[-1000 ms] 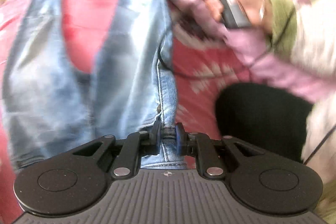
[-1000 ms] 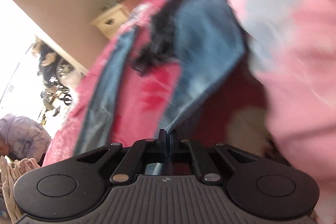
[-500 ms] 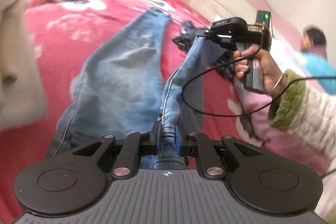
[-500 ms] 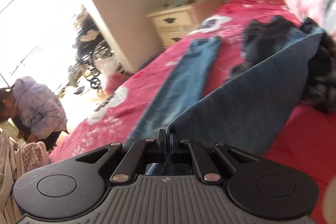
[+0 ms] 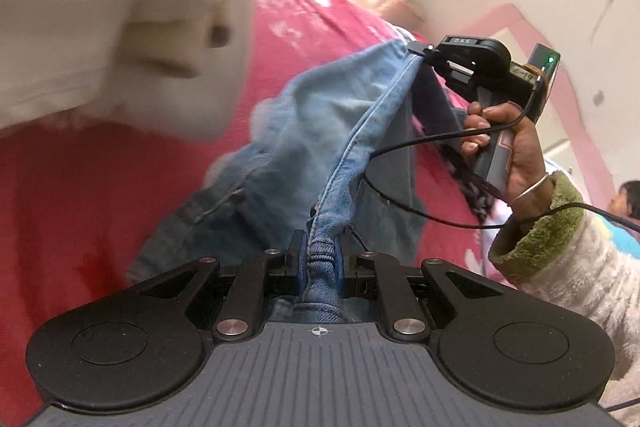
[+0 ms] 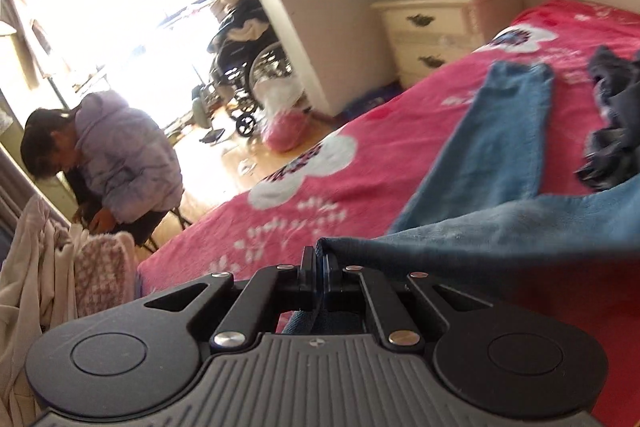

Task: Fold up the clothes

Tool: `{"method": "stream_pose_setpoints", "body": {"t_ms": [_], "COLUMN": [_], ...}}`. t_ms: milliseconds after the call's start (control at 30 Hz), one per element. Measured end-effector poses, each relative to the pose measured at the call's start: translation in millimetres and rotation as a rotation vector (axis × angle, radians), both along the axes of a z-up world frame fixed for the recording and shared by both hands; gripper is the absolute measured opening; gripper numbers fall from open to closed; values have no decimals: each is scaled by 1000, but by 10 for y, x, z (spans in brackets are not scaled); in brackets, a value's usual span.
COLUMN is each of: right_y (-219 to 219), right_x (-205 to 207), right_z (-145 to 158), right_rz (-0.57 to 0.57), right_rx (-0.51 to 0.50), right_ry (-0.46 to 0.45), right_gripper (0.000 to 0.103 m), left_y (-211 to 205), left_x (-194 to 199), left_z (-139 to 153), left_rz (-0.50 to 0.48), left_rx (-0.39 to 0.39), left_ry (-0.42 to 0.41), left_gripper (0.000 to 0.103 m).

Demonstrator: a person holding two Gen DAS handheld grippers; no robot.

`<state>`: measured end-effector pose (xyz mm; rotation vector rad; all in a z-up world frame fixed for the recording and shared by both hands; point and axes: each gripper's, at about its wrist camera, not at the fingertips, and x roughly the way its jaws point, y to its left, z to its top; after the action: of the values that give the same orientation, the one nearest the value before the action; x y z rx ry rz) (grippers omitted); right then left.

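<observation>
Over the pink flowered bedspread (image 6: 304, 187) I have a pair of blue jeans (image 5: 320, 131) lifted by one edge, and both my claws are clamped on the denim. My left gripper (image 5: 319, 263) is nearly closed, its blue pads squeezing a thick bunched seam of the jeans that passes between them and runs up and away as a taut stitched edge. At the far end of that edge my right gripper (image 5: 418, 49) pinches the cloth at its tip, held in my right hand (image 5: 508, 143), which has a bangle at the wrist and a fuzzy cream sleeve with a green cuff (image 5: 536, 227); a thin black cable (image 5: 400, 203) loops below it. In the right wrist view that same claw is pressed tight, with only a thin fold of denim caught between its pads, and the cloth spreads off to the right. One trouser leg (image 6: 496, 139) lies flat on the bedspread, its hem pointing toward a cream nightstand (image 6: 444, 27) against the wall. Just beside that leg sits a crumpled dark garment (image 6: 612, 123). A pale cloth (image 5: 120, 19), blurred, fills the upper left of the left view. Beyond the bed a person in a lilac jacket (image 6: 120, 155) bends over, near a wheelchair (image 6: 248, 67) by a bright window.
</observation>
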<state>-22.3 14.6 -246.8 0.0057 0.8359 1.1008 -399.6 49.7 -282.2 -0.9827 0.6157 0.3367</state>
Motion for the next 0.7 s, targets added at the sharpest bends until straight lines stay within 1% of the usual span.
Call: {"method": "stream_pose_setpoints", "body": {"t_ms": [200, 333, 433, 533, 633, 700], "right_y": [336, 440, 378, 289, 203, 189], "right_x": [-150, -167, -140, -104, -73, -68], "right_z": [-284, -446, -381, -271, -192, -191], "right_rz": [64, 70, 54, 37, 14, 4], "right_rx": [-35, -59, -27, 7, 34, 37], "right_ry": [8, 14, 32, 39, 36, 31], "right_gripper": [5, 5, 5, 4, 4, 4], "left_y": [94, 120, 107, 112, 166, 210], "left_x": [-92, -91, -107, -113, -85, -27], "left_z": [-155, -211, -178, -135, -181, -231], "left_rz": [35, 41, 45, 49, 66, 69], "left_rx": [-2, 18, 40, 63, 62, 69], "left_ry": [72, 101, 102, 85, 81, 88], "left_gripper": [12, 12, 12, 12, 12, 12]}}
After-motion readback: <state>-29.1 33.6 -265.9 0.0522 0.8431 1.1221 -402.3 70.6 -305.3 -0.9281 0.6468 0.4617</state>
